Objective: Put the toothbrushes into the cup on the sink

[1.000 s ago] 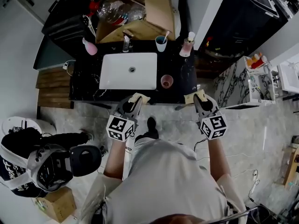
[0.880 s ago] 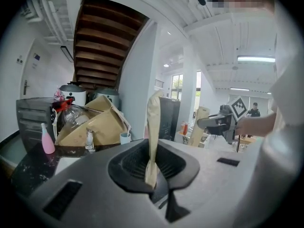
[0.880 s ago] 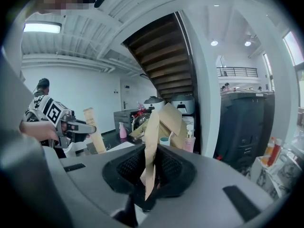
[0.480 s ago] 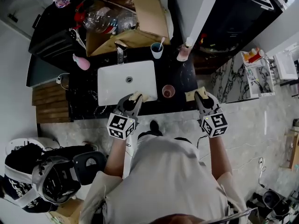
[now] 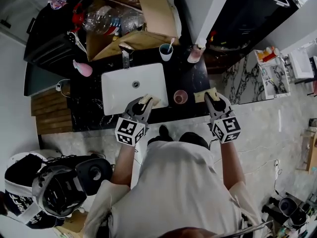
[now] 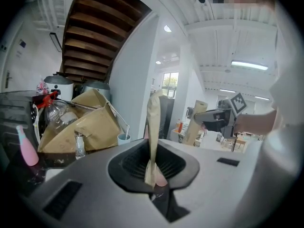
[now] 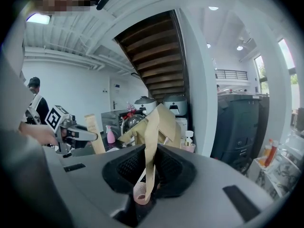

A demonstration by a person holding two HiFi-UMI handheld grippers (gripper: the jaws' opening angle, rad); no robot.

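The left gripper [image 5: 147, 101] and right gripper [image 5: 208, 94] both have their tan pads pressed together, pinching nothing, over the near edge of the white sink [image 5: 113, 78] and the black counter [image 5: 193, 78]. Between them stands one pink cup [image 5: 181, 97]. Far behind the sink, one blue cup [image 5: 165, 53] holds one pale toothbrush [image 5: 171, 44], which leans to the right.

Location type: a washstand mock-up installed in an open, hall-like workspace. Indicators: a white basin [image 5: 132, 86] set in a black countertop [image 5: 192, 78], with a faucet [image 5: 125, 54], a cup [image 5: 166, 52] holding a toothbrush [image 5: 170, 44], and a pump bottle [image 5: 194, 53]. Behind it stand cardboard boxes [image 5: 148, 14] and rice cookers [image 6: 59, 85]. Overhead are an exposed wooden staircase underside [image 6: 102, 23] and ceiling strip lights [image 6: 249, 65].
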